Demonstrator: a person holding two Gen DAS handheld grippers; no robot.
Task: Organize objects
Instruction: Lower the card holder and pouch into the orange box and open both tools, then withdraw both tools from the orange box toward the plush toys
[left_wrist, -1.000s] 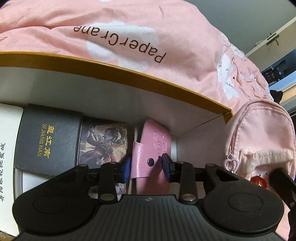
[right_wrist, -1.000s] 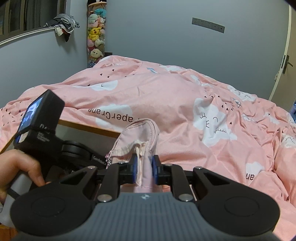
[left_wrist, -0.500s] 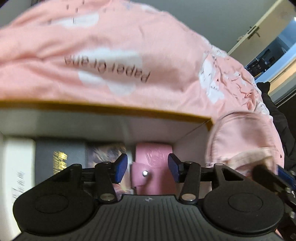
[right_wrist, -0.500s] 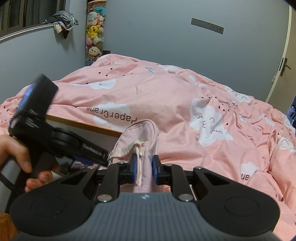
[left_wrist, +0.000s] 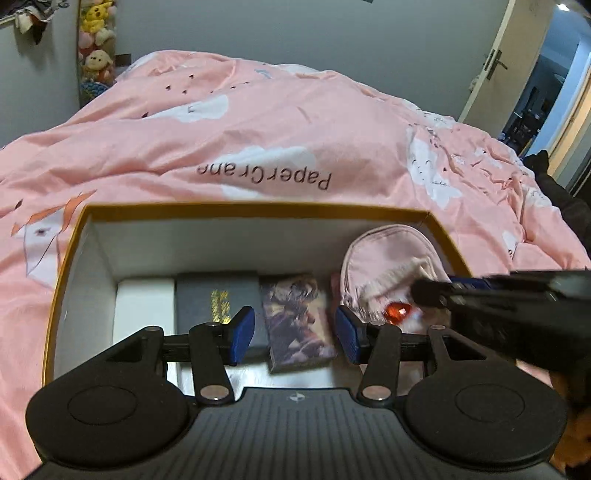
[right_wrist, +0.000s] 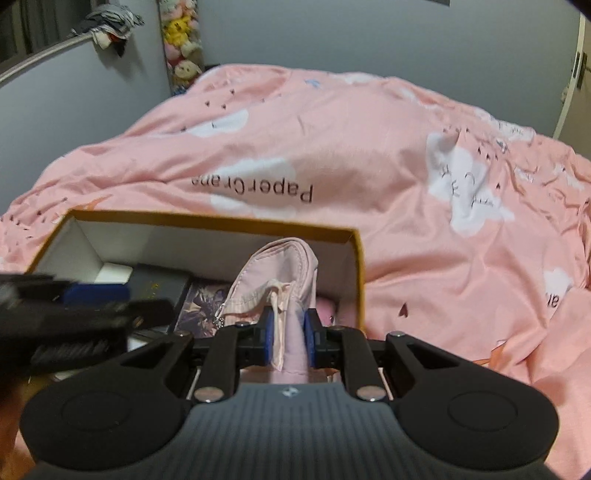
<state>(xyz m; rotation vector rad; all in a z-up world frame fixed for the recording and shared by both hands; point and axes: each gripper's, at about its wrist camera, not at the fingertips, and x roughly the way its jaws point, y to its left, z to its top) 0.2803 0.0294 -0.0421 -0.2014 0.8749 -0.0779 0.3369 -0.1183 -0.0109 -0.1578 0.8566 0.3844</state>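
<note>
From the left wrist camera the whole row in the box (left_wrist: 255, 211) shows: a white item (left_wrist: 144, 306) at the left end, then a black case with gold lettering (left_wrist: 218, 295), then an illustrated card box (left_wrist: 295, 317), all side by side against the far wall. At the right end the pink pouch (left_wrist: 388, 266) sits inside the box, a red bead (left_wrist: 397, 312) hanging on its front. The left gripper (left_wrist: 295, 334) hangs above the card box with its blue fingers (left_wrist: 242, 334) apart and nothing between them; they have just been opening. The right gripper (left_wrist: 517, 295) cuts in from the right as a dark blur, hiding the pouch's right side and the box's near corner.

The right wrist camera shows what that one cannot: the right gripper's fingers (right_wrist: 267, 334) are clamped on the pouch's fabric, and the pouch stands upright in the box's right end. A pink wallet (right_wrist: 325, 308) peeks out beside it, low against the right wall. Here the left gripper (right_wrist: 74, 306) is the blur, covering much of the row. The box lies on a bed under a pink duvet (right_wrist: 369, 147) printed with white clouds. Plush toys (right_wrist: 181, 37) hang at the far grey wall.
</note>
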